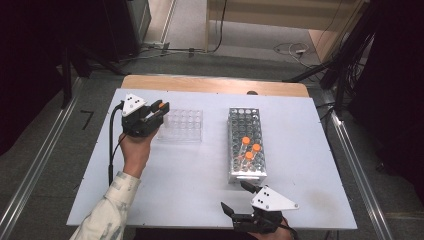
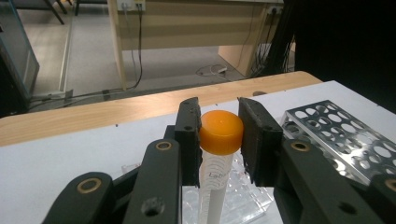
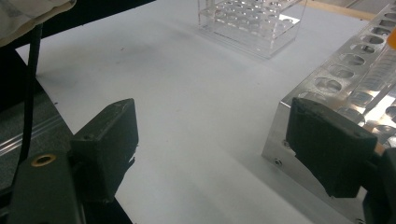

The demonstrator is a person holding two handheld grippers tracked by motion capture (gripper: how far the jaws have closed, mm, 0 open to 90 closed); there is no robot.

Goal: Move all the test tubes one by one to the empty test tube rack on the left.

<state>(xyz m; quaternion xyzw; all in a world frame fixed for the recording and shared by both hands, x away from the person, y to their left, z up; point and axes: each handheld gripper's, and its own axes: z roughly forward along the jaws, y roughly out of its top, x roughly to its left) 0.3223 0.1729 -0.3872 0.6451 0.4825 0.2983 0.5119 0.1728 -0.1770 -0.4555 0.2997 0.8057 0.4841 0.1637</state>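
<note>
The tube [image 2: 215, 186] stood straight up, its orange cap [image 2: 221, 132] on top and its long clear body going down toward the clear rack [image 1: 181, 125]. The left gripper [image 2: 219, 135] held it, its two black jaws closed tight on the cap, one on each side. That made one tube in the gripper. Three more orange-capped tubes [image 1: 249, 148] stood in the metal rack [image 1: 244, 122], near its front end. There were two racks, the clear one on the left and the metal one on the right. The right gripper [image 1: 239, 197] sat at the near edge of the white table [image 1: 195, 175], just before the metal rack. Its jaws were wide open and held nothing.
</note>
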